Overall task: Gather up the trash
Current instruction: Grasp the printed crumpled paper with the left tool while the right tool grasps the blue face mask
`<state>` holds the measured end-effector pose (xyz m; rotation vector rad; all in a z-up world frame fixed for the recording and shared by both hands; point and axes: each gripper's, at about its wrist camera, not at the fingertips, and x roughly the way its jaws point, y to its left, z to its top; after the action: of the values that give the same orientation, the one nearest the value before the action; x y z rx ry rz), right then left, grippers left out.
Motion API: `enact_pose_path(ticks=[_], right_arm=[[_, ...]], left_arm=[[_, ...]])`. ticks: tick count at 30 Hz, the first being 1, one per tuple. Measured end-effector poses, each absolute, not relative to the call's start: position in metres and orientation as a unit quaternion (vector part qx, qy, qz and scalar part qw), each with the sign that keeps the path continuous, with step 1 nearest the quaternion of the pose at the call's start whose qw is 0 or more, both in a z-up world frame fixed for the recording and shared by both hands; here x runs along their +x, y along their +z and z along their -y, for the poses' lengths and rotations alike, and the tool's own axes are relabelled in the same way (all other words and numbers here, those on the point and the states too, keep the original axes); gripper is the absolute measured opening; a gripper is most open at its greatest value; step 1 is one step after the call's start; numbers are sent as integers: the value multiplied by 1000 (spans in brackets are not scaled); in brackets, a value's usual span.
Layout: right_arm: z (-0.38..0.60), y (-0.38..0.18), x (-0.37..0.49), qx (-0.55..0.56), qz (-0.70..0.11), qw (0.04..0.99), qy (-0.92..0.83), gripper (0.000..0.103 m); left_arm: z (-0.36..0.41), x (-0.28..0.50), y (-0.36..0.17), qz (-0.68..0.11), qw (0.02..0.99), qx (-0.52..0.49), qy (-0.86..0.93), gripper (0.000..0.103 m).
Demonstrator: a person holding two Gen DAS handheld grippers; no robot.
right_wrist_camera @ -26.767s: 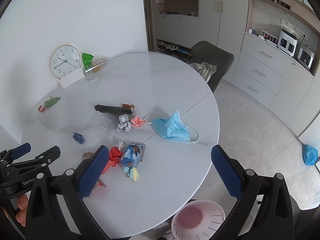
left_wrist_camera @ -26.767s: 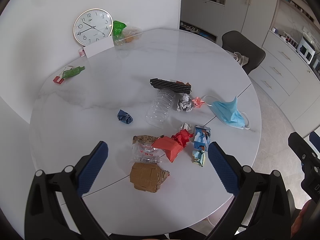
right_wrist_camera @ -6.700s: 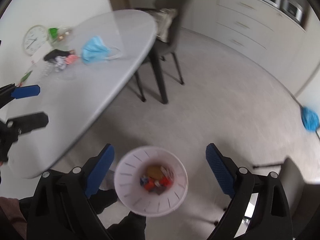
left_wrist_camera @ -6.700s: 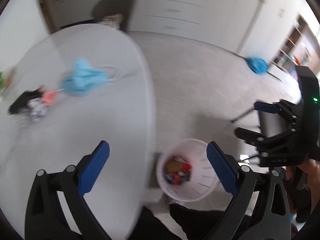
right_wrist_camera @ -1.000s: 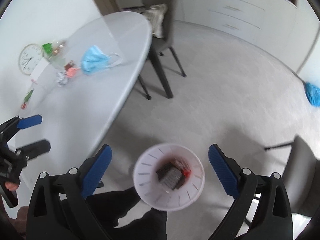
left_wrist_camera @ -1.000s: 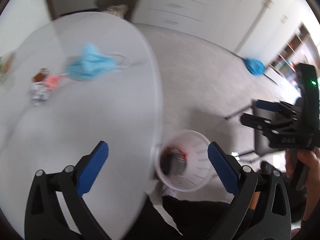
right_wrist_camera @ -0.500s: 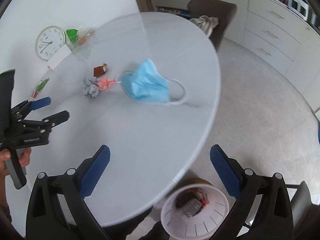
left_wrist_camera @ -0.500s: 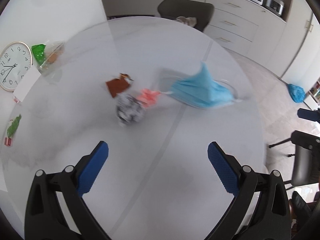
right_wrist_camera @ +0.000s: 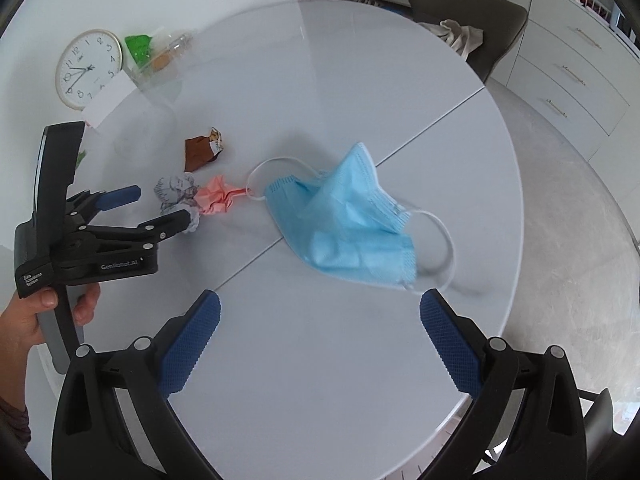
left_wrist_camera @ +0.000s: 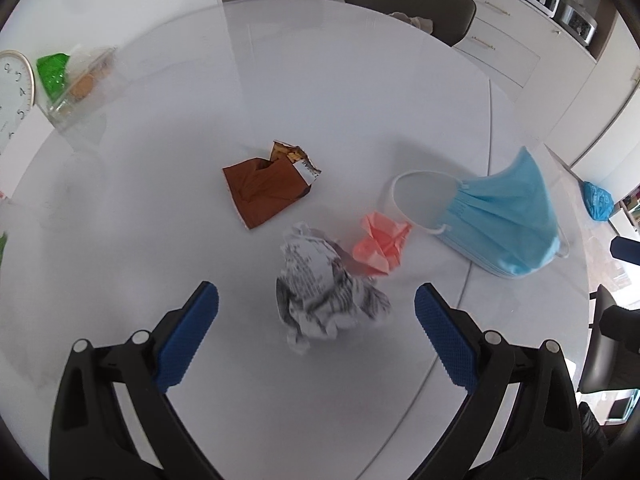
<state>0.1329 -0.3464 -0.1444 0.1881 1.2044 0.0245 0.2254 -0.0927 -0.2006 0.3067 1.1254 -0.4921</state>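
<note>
tools both spread wide, left tool (left_wrist_camera: 316,308) now nearer crumpled newspaper ball (left_wrist_camera: 324,288), right tool (right_wrist_camera: 320,320) closer over blue mask (right_wrist_camera: 348,224)

Four bits of trash lie loose on the white round worktop (right_wrist_camera: 360,340). A crumpled ball of printed newspaper (left_wrist_camera: 320,288) sits nearest the left side. Touching it is a crumpled pink paper (left_wrist_camera: 382,244). Behind both, apart from them, a brown wrapper (left_wrist_camera: 264,190) lies flat, its torn end open with crumbs showing. A blue face mask (right_wrist_camera: 348,220) lies creased and half folded across the worktop's seam, one white ear loop reaching to the pink paper, the other curling toward the worktop's edge.
</note>
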Motion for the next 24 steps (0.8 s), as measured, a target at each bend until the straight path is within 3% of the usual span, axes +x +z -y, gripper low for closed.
enact_pose_path(ticks=[10,13,15,16,20,24], right_arm=[[341,-155,148,82,-578,812,15,99],[342,-155,150,79,-577,813,14,99],[343,-156,151,79,-577,813,12,99],[344,-156,152,79,-578,812,11,99],[343,-157,155,71,-578,813,10,99],[341,-157,153,59,-575,816,11,99]], left_arm=[[95,235,-210,-527,805,140,-235,93],[95,237,-216,-534,799,143,-237,83],[96,239,-222,-541,793,148,-238,68],[96,240,-226,-548,788,150,-237,54],[88,244,-228,-551,789,128,-239,46],[77,240,-222,-543,795,118,-243,46]])
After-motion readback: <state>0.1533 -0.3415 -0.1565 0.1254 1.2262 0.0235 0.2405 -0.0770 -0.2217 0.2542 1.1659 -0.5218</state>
